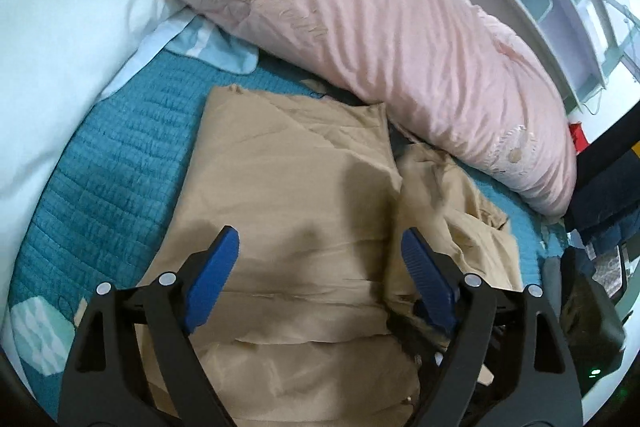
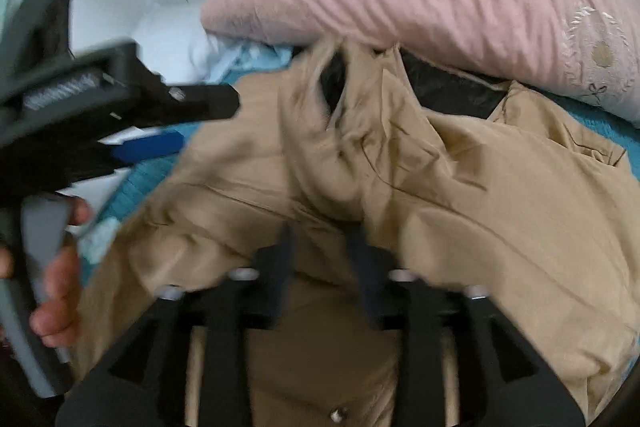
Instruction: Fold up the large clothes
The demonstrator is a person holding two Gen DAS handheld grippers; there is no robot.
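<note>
Both tools gape above the tan coat, teal bedspread leftward.

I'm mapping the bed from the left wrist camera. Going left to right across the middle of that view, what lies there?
White pillow → teal quilted bedspread → tan jacket → pink quilt → dark clothes at the right edge.

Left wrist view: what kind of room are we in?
Most likely a bedroom, working on a bed. A teal quilted bedspread lies under the tan garment, with a pink pillow and a white pillow behind it.
</note>
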